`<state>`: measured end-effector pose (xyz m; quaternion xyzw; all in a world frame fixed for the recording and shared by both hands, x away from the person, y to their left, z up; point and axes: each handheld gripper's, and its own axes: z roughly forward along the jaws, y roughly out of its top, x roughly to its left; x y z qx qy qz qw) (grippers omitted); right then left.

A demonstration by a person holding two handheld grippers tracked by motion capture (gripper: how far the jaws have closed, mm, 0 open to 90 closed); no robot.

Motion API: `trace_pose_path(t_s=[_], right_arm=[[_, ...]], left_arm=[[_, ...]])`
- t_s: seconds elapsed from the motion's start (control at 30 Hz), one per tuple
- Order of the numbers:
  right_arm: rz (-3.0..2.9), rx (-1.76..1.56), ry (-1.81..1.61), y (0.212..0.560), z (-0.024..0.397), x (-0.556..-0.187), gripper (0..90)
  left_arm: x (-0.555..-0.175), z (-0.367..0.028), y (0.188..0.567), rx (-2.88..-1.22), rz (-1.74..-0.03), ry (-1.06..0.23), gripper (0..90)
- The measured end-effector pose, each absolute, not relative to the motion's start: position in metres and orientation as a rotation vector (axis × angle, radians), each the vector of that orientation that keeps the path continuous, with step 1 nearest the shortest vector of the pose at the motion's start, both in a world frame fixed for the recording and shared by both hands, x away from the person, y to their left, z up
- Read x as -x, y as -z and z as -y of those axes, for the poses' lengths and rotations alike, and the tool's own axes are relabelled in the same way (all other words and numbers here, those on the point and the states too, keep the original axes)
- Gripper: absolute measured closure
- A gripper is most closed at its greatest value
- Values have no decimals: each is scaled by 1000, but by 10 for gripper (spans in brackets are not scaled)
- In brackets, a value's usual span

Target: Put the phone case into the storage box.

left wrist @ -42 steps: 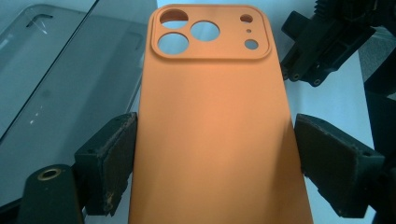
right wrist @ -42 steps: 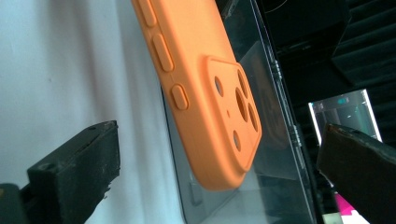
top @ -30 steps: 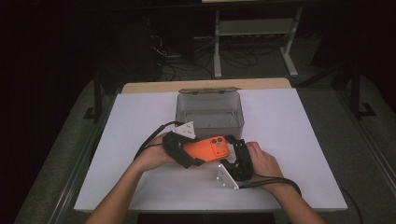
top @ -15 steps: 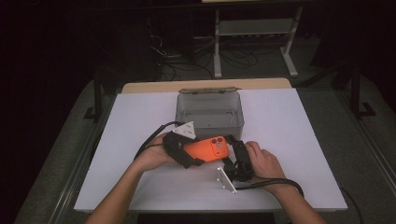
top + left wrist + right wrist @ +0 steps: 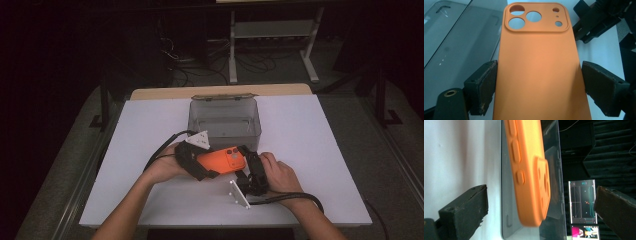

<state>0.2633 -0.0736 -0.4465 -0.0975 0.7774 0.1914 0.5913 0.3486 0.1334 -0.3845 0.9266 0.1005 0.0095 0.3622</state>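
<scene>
Handover of an orange phone case (image 5: pixel 222 160) above the white table (image 5: pixel 310 130), just in front of a clear plastic box (image 5: pixel 224 119). The left tool (image 5: pixel 210 167) has its jaws set across the width of the case. In the left gripper view the case (image 5: pixel 539 70) lies back-side up with its camera cut-outs pointing away. One pad (image 5: pixel 485 85) rests against one long edge, while the other pad (image 5: pixel 602 87) appears to stand a sliver off the opposite edge, so whether the grip is firm cannot be told for certain. The right tool (image 5: pixel 246 165) sits at the camera end of the case with its jaws wide apart. In the right gripper view the case (image 5: pixel 529 170) is seen edge-on between them, side buttons showing, touching neither pad (image 5: pixel 466 210).

The step in hand is judged to be passing or re-gripping the case between the two tools. The next move would call for the right tool to close squarely on the two faces of the camera end before the left tool lets go. The lidless box behind seems the likely place to set it.
</scene>
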Motion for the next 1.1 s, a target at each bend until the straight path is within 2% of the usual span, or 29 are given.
trace_pose_path(t_s=[0.7, 1.1], right_arm=[[-1769, 278, -471, 443, 34, -260, 0], [-1744, 282, -434, 447, 27, -259, 0]], left_arm=[[-349, -135, 383, -2385, -269, -27, 161], [-351, -135, 385, -2390, -295, -39, 161]])
